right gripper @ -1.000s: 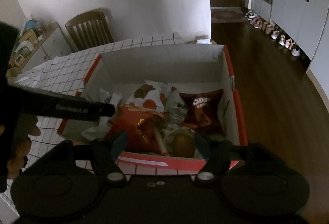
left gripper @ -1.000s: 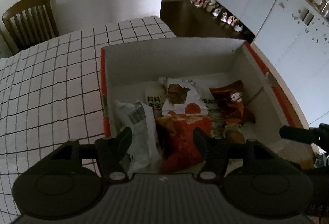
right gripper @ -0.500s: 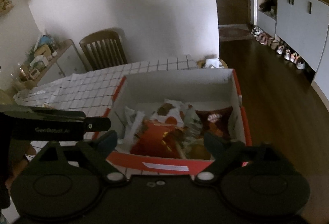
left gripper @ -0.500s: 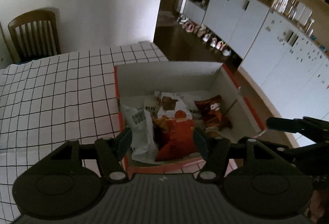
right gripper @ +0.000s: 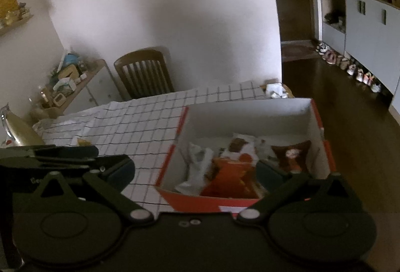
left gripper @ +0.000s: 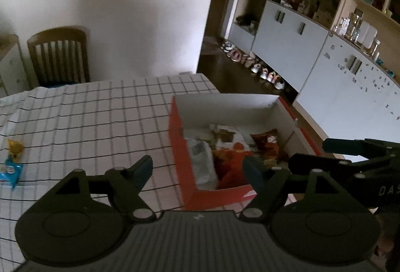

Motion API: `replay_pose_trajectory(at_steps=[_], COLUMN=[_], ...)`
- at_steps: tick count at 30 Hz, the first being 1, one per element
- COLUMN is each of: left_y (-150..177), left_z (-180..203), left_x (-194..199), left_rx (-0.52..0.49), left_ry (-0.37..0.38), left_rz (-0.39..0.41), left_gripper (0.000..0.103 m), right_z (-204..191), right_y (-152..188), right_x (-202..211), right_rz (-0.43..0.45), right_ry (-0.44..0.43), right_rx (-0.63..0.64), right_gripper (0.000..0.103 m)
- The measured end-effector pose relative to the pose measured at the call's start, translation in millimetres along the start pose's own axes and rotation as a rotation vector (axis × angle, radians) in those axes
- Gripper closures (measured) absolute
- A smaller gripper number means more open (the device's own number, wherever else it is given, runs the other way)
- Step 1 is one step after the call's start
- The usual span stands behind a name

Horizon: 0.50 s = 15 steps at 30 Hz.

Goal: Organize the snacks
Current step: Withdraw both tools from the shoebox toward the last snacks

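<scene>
Two empty grippers held above the snack box

Both grippers hang over the near edge of the table, nothing between their fingers. Left gripper (left gripper: 197,168): jaws apart, just been opening, no snack in the gap. Right gripper (right gripper: 197,172): jaws spread very wide, also just been opening, empty too. In the left wrist view the right gripper shows as dark arms at the right edge; in the right wrist view the left one sits at the left edge.

Orange-and-white box (right gripper: 250,109) stands on the checked tablecloth (left gripper: 100,122), at the table's right end, open on top. Inside, piled loosely: an orange-red bag (right gripper: 230,177) nearest the front wall, a white crinkled packet (left gripper: 202,162) against the left wall, a dark red-brown bag (right gripper: 291,153) by the right wall, a white pack with a brown picture (right gripper: 237,147) behind them. Overlapping, exact contact hard to tell, picture dim and a bit blurred.

Well apart from the box, far left on the cloth: a blue packet (left gripper: 10,170) and a yellow wrapper (left gripper: 15,147) just beside it, both outside the box.

Wooden chair (left gripper: 60,57) stands behind the table against the wall.
</scene>
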<state>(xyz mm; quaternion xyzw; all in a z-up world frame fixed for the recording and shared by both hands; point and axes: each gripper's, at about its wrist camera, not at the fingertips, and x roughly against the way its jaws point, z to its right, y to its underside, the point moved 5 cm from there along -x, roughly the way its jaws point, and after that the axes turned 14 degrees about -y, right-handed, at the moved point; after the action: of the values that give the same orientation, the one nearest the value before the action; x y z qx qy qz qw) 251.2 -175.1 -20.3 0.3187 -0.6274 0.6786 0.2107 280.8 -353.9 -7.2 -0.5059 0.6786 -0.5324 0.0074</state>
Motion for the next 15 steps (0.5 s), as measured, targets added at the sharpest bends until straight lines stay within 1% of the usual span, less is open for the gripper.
replay_pose_trajectory(at_steps=[3,6,9,15], left_y=[2,6,11,19], left_z=[-20,-42,-68,-125], left_x=[6,10,14,14], left_rx=[0.018,0.033,0.034,0.044], left_ry=[0.001,0.001,-0.02,-0.079], left_rz=[0.011,0.015,0.029,0.046], left_gripper=[0.024,0.023,0.023,0.023], right_z=[-18,-36,-56,-103], right_y=[0,2,3,2], right_x=[-8,-19,-32,-66], right_rz=[-0.003,0.005,0.011,-0.048], right_ry=[0.006,-0.008,-0.011,-0.03], right_rx=[0.022,0.032,0.056,0.136], right_gripper=[0.0,0.0,0.0,0.0])
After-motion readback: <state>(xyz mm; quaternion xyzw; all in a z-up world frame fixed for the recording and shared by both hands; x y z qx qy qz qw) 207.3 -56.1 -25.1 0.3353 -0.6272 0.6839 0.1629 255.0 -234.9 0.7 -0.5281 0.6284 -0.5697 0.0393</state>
